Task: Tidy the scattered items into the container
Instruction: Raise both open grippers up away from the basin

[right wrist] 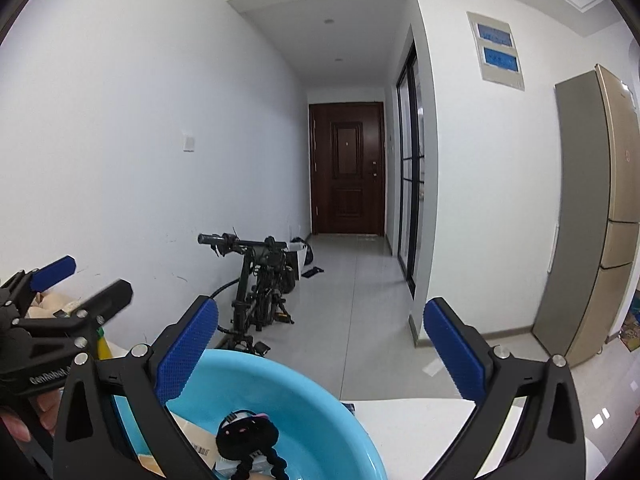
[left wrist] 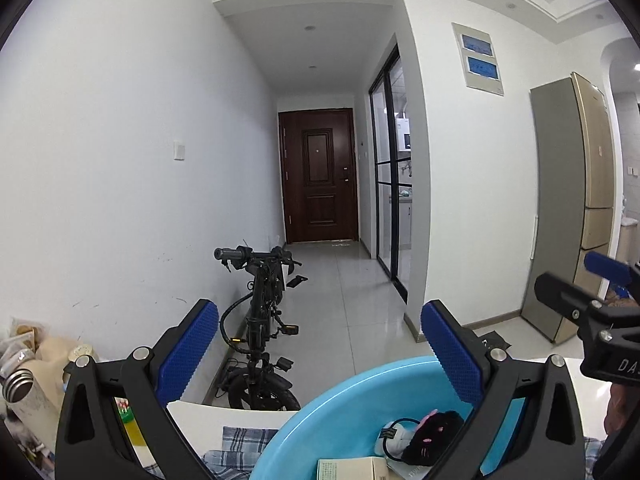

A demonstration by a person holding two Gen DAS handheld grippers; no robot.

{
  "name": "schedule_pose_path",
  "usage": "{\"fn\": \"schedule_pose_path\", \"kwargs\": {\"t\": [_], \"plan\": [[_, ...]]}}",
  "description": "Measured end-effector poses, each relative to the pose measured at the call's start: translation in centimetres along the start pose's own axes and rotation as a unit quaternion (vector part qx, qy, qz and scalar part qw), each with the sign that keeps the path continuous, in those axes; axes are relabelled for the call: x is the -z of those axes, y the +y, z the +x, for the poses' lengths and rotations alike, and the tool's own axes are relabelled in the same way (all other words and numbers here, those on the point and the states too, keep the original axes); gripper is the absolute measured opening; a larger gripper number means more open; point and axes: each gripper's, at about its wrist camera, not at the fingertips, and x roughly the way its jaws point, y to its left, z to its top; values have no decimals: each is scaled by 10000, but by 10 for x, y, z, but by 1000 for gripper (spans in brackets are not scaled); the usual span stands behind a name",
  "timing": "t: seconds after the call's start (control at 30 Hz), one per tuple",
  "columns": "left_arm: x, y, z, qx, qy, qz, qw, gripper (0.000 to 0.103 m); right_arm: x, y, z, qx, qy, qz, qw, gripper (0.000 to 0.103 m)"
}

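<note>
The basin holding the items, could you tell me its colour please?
Light blue basin; clearest in the right wrist view.

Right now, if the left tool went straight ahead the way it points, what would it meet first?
Probably nothing close: the open left tool points above the blue basin, out over the floor toward the parked bike. Depth is unclear.

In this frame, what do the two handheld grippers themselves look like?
Both match: the left gripper and right gripper have matte black angular frames with silver bolts, and their fingers carry blue dimpled pads. White lettering marks the bodies: "GenRobot" on the left, a partial "DA" on the right. No cables or sleeves show.
</note>
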Motion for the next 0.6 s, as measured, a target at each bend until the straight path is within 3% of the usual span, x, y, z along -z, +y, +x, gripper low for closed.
{"fn": "schedule_pose_path", "kwargs": {"t": [0.6], "plan": [[-5,2,-22,112,-10,-218,9997,103,3,-8,-16,65,6,84,9999,102]]}}
